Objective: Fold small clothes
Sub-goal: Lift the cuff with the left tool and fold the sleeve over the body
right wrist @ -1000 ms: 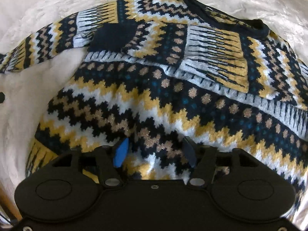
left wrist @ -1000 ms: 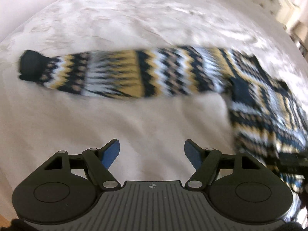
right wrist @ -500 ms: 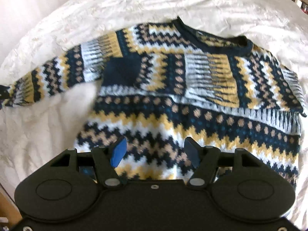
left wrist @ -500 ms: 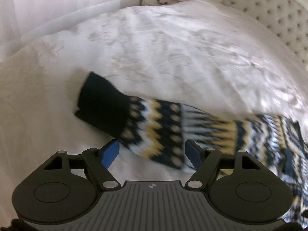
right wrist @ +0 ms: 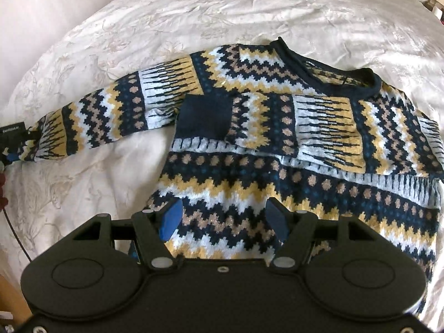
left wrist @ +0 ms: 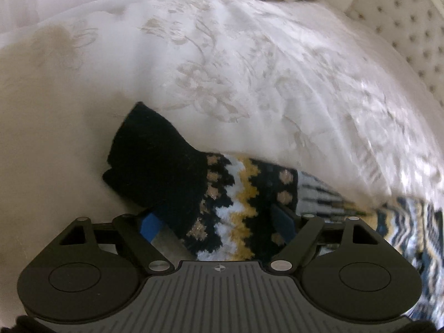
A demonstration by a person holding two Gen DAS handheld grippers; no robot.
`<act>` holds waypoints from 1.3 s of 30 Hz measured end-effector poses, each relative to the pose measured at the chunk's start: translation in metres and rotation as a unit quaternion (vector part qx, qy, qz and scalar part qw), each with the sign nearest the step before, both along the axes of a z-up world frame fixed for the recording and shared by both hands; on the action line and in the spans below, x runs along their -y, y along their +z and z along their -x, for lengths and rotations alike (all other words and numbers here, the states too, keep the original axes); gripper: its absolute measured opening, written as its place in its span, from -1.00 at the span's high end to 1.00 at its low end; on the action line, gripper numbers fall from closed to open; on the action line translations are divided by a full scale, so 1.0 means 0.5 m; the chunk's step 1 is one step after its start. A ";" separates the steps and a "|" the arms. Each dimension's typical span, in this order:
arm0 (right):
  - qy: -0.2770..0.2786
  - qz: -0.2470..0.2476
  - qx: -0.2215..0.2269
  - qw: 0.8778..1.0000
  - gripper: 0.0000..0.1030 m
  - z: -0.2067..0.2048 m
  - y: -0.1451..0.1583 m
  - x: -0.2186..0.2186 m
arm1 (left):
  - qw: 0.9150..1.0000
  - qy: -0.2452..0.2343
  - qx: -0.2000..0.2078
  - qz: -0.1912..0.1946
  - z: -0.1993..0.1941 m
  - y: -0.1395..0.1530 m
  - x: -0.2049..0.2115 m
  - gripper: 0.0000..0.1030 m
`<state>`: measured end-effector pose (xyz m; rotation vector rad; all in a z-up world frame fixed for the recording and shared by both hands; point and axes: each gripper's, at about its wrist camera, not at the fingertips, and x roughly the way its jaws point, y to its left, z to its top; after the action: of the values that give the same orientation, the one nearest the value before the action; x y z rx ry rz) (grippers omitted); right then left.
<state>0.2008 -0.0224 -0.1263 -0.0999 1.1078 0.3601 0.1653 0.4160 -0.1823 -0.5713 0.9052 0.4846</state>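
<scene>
At the bottom of the left wrist view, the left gripper (left wrist: 217, 226) is hanging low over the sleeve (left wrist: 238, 205) with its blue fingers (left wrist: 149, 226) standing wide apart; the woolly arm is lying between them, but the pads are not squeezing it, so nothing is being held; I think the jaws are lined up this way to pinch near the dark cuff (left wrist: 155, 163) and carry it over. Just past the cuff, the white bedspread (left wrist: 249, 69) is giving a soft flat place to fold on; at the upper right a padded headboard (left wrist: 410, 27) is showing.

Low in the right wrist view, the right gripper (right wrist: 224, 222) is hovering above the bottom part of the sweater (right wrist: 277, 183), jaws also wide and gripping nothing; it is likely waiting out of the way. Farther up the frame, the other sleeve (right wrist: 291, 119) is already lying folded across the chest, while the long sleeve is stretching out to the left edge; the neck hole (right wrist: 330, 75) is lying farthest away.
</scene>
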 end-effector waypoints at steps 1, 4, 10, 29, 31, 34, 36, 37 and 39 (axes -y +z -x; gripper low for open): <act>0.000 0.001 -0.001 1.000 -0.35 0.000 -0.001 0.001 | 1.000 0.014 -0.002 0.003 0.003 0.003 -0.004 -0.21; 0.000 -0.001 -0.003 1.000 -0.35 -0.002 -0.003 0.009 | 1.000 0.027 -0.001 0.011 0.004 0.014 -0.014 0.81; -0.003 -0.011 -0.004 1.000 -0.35 -0.011 -0.003 0.034 | 0.996 0.017 0.087 -0.027 0.013 0.137 0.022 0.84; -0.036 -0.085 0.005 0.996 -0.35 -0.033 0.002 0.266 | 0.923 -0.245 0.286 -0.083 -0.180 0.489 0.542 0.83; -0.045 -0.089 0.009 0.995 -0.35 -0.037 0.005 0.305 | 0.918 -0.275 0.278 -0.063 -0.208 0.455 0.618 0.83; -0.062 -0.096 0.015 0.993 -0.35 -0.041 0.006 0.369 | 0.914 -0.317 0.252 -0.037 -0.249 0.390 0.740 0.83; -0.075 -0.100 0.018 0.992 -0.35 -0.041 0.005 0.412 | 0.911 -0.344 0.224 -0.026 -0.266 0.332 0.812 0.83; -0.081 -0.101 0.019 0.991 -0.35 -0.041 0.004 0.432 | 0.911 -0.356 0.209 -0.021 -0.274 0.303 0.843 0.83; -0.093 -0.103 0.019 0.990 -0.35 -0.039 0.001 0.471 | 0.910 -0.375 0.178 -0.012 -0.285 0.245 0.903 0.82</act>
<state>0.2201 -0.2581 -0.1260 0.1776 1.0278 0.3023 0.3077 -0.0354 -0.0599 -0.2378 0.6957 -0.3010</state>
